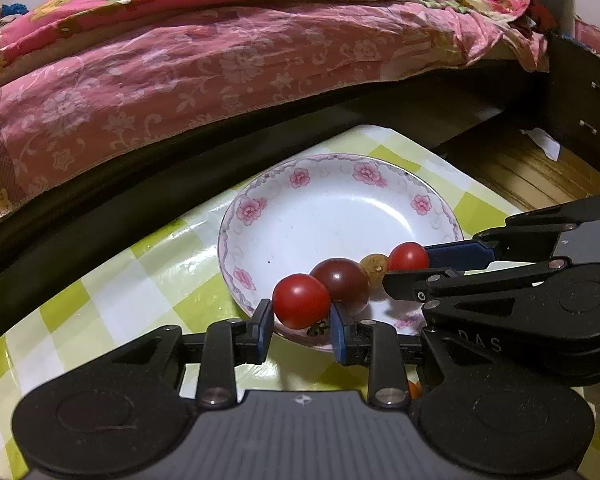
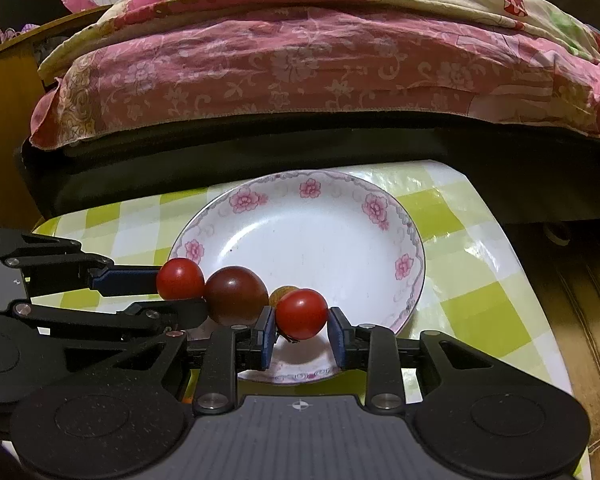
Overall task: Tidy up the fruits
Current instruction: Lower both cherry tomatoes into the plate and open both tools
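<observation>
A white plate with pink flowers [image 1: 252,208] [image 2: 244,200] sits on a green-checked tablecloth. Near its front rim lie a dark brownish-red tomato [image 1: 342,280] [image 2: 236,294] and a small tan fruit [image 1: 374,266] [image 2: 280,294]. My left gripper [image 1: 302,320] [image 2: 180,292] is shut on a red cherry tomato [image 1: 301,300] [image 2: 180,279] over the plate's near-left rim. Beside it, my right gripper [image 2: 301,332] [image 1: 408,266] is shut on a second red cherry tomato [image 2: 301,314] [image 1: 408,257], held a little above the plate, with its shadow below.
The small table [image 1: 120,280] [image 2: 460,280] ends just right of the plate, with wooden floor [image 2: 580,320] beyond. A bed with a pink floral cover [image 1: 220,60] [image 2: 300,60] runs along the far side. A bit of an orange fruit [image 1: 414,390] shows under the grippers.
</observation>
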The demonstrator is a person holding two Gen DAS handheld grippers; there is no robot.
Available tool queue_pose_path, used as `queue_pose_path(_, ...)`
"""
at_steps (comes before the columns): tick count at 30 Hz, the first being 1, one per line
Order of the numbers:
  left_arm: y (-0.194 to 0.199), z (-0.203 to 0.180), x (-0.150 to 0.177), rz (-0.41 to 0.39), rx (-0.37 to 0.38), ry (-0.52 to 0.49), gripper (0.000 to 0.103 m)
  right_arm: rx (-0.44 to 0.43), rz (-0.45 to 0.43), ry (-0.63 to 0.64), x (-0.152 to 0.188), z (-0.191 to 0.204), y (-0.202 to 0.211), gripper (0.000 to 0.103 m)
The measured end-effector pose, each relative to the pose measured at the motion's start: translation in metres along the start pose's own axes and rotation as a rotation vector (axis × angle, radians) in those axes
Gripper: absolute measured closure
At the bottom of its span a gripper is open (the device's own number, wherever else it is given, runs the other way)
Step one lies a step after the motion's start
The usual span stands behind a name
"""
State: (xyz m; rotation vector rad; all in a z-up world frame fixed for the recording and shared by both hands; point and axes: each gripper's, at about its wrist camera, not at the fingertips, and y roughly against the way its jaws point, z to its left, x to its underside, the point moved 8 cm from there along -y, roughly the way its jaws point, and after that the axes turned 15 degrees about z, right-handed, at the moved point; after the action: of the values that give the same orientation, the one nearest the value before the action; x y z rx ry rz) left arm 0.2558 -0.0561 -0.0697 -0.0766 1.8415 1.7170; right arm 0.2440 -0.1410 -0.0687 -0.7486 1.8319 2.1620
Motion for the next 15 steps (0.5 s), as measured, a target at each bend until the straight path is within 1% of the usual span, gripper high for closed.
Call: queue_pose_path(15, -0.0013, 0.0071, -0.0101, -0.029, -0.005, 0.019, 0.062, 0.005, -0.021, -0.008, -0.0053, -0.0033, -0.0019, 0.073)
